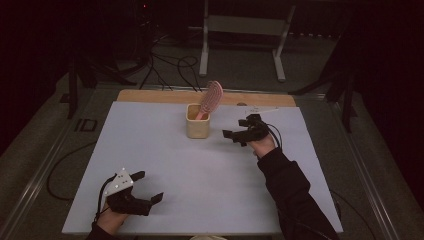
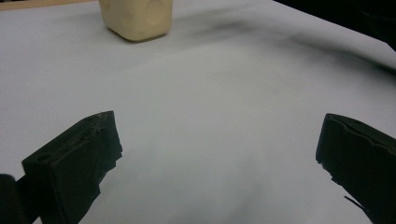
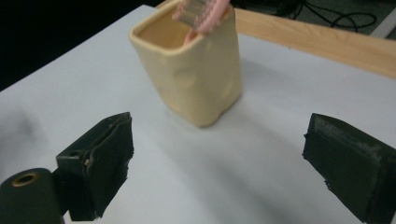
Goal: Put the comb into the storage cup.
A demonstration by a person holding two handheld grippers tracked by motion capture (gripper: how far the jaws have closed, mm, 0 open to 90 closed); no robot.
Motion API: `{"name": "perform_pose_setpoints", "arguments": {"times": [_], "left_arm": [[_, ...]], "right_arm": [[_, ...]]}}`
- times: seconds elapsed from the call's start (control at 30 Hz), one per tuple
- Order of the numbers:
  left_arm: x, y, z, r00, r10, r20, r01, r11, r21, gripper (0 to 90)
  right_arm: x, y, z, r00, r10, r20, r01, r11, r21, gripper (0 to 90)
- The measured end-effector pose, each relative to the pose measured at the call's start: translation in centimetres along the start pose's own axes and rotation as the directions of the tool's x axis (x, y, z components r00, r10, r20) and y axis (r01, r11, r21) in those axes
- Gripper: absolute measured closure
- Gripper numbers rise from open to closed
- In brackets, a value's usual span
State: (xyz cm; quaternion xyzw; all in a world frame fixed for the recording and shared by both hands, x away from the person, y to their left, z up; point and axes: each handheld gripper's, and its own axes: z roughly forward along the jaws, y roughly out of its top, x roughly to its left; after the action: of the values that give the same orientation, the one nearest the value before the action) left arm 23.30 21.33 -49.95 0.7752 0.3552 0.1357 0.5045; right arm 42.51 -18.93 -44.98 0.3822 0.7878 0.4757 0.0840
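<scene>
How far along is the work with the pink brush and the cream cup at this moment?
Looks done: the pink brush stands handle-down in the cream cup. In hand: nothing; the right gripper sits open beside the cup, and the left gripper is open near the table's front edge. What is left cannot be told.

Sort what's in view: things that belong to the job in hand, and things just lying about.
Belongs to the job:
- cream cup
- pink hairbrush standing in it
- right gripper, open, nearest the cup
- left gripper, open, at the near edge

Just about:
- white table sheet
- floor cables
- metal stand
</scene>
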Motion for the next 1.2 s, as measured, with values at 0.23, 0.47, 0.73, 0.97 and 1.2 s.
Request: {"name": "perform_pose_setpoints", "arguments": {"times": [0.23,0.47,0.73,0.97,1.2], "left_arm": [[0.0,0.0,0.0,1.0000,0.001,-0.002,-0.001,1.0000,0.002,0.0],[-0.1,0.0,0.0,1.0000,0.001,-0.001,-0.001,1.0000,0.002,0.1],[-0.1,0.0,0.0,1.0000,0.001,-0.002,-0.001,1.0000,0.004,0.1],[0.0,0.0,0.0,1.0000,0.000,-0.003,0.000,1.0000,0.005,0.1],[0.0,0.0,0.0,1.0000,-0.002,-0.004,0.002,1.0000,0.004,0.1]], "right_arm": [[-0.3,-1.9,-1.0,1.0000,0.002,0.003,-0.003,1.000,0.019,8.4],[0.0,-3.9,-1.8,0.9999,-0.006,0.010,0.006,1.000,0.030,8.5],[0.3,-5.7,-3.1,1.0000,-0.006,-0.004,0.006,1.000,0.008,8.5],[0.7,-7.2,-4.4,0.9999,0.000,-0.013,-0.001,1.000,-0.022,8.5],[1.3,-8.7,-5.4,0.9998,-0.015,-0.015,0.015,1.000,-0.022,8.5]]}}
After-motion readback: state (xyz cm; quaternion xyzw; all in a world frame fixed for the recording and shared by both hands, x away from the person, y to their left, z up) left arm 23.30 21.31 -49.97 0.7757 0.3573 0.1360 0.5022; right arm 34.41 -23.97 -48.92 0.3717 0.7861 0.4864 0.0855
